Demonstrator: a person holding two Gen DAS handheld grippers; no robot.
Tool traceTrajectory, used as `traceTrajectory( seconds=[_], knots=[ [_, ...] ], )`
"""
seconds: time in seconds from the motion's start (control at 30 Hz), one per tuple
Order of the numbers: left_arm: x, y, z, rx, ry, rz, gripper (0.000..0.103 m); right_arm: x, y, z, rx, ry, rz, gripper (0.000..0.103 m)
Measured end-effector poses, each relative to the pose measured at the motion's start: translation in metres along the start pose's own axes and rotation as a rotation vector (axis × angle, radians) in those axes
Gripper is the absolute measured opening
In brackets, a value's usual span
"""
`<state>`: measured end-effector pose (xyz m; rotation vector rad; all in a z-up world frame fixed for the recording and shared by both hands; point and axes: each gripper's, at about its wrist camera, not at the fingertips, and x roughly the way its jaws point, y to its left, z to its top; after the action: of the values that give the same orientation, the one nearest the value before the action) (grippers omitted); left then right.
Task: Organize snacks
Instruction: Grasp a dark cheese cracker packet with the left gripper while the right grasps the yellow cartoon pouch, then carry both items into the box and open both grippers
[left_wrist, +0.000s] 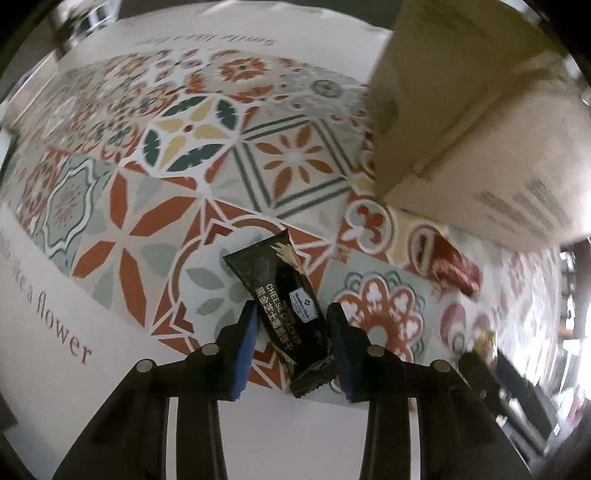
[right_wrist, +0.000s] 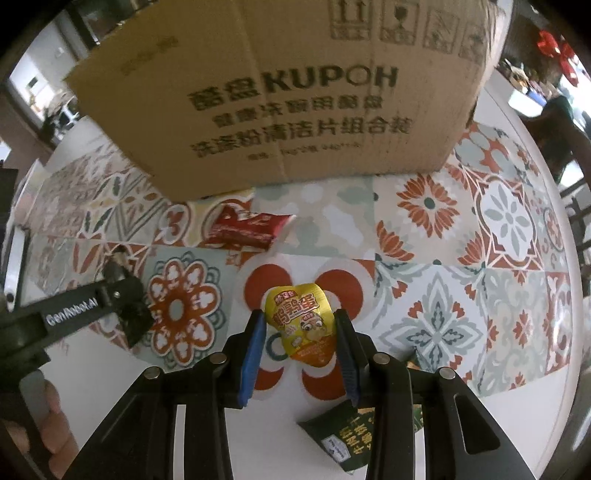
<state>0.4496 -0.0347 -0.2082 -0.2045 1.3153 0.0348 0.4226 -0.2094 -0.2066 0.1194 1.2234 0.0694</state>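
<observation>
Black cracker pack sits btwn left gripper fingers, spread apart, lower centre. Yellow snack pouch likewise btwn right gripper, also apart.

- Worktop white, round edge on right in the right wrist view
- Patterned cloth over worktop: tile motifs in rust, grey-green, cream, dark green; white border with script lettering reading "a flower"
- Bright window or lit opening upper left in right wrist view; strong glare at far right edge of left wrist view
- Red bow-like decoration upper right, in background
- Dark furniture, possibly chair frame, beyond worktop edge on right; detail too blurred
- Room beyond the worktop dim, cluttered, out of focus
</observation>
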Motion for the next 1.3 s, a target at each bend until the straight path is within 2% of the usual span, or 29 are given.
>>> traceTrajectory(
  seconds=[0.13, 0.3, 0.43, 0.53, 0.67, 0.9, 1.3],
  knots=[
    [-0.005, -0.002, -0.023, 0.099, -0.042, -0.045, 0.036, -0.009, 0.002, -0.008, -0.018, -0.019, 0.027, 0.038],
    [-0.013, -0.003, -0.044, 0.169, -0.066, -0.100, 0.034, -0.022, 0.000, -0.007, -0.038, -0.037, 0.048, 0.038],
    [-0.033, -0.009, -0.057, 0.239, -0.127, -0.085, 0.033, -0.031, 0.003, -0.007, -0.048, -0.057, 0.061, 0.038],
    [-0.044, -0.011, -0.062, 0.249, -0.130, -0.100, 0.032, -0.040, 0.000, -0.009, -0.046, -0.064, 0.073, 0.038],
    [-0.058, -0.010, -0.048, 0.266, -0.156, -0.123, 0.032, -0.055, 0.001, -0.010, -0.052, -0.093, 0.086, 0.038],
    [-0.093, -0.023, -0.043, 0.295, -0.218, -0.147, 0.030, -0.093, -0.001, -0.010, -0.061, -0.174, 0.097, 0.038],
    [-0.155, -0.045, -0.023, 0.336, -0.339, -0.217, 0.028, -0.148, -0.002, 0.008, -0.057, -0.316, 0.109, 0.038]
  ],
)
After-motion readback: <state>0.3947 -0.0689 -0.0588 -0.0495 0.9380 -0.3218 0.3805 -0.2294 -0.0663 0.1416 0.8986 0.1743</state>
